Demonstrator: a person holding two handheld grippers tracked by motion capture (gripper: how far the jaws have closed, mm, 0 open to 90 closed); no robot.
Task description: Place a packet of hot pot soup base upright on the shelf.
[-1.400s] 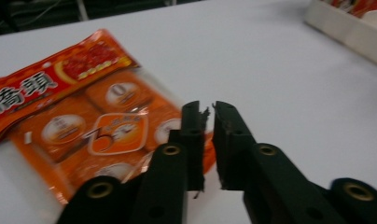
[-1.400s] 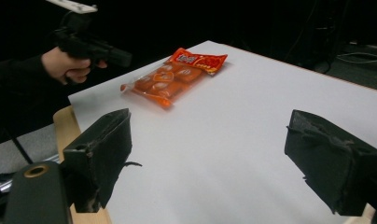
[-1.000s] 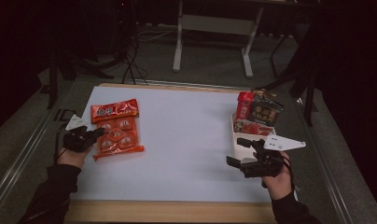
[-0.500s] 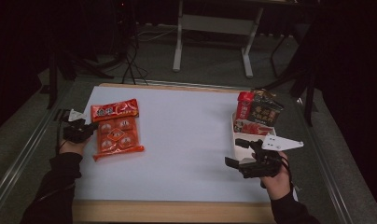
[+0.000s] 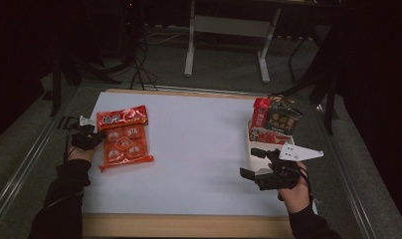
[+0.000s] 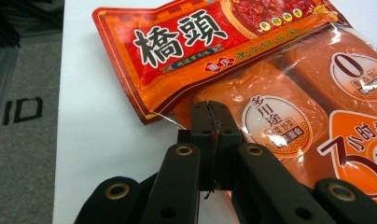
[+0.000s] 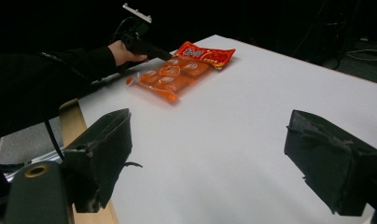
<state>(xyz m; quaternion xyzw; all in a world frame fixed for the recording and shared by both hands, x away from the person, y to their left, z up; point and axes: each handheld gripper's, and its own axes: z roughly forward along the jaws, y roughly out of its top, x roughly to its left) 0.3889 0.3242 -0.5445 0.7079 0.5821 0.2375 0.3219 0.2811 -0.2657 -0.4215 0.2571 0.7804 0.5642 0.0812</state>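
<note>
One second on, your left gripper [image 6: 210, 122] has shifted up the tabletop's left edge and clamped on the snack pack's [image 5: 123, 138] edge, ready to drag. Your right gripper [image 5: 253, 164] waits near the right edge, jaws wide apart.

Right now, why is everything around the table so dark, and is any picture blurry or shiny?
High view: light falls on the white table, the room behind is nearly black. Left gripper view: the orange snack bag is sharp, with glare on its clear plastic. Right gripper view: the near jaws look soft, the left gripper far off.
</note>
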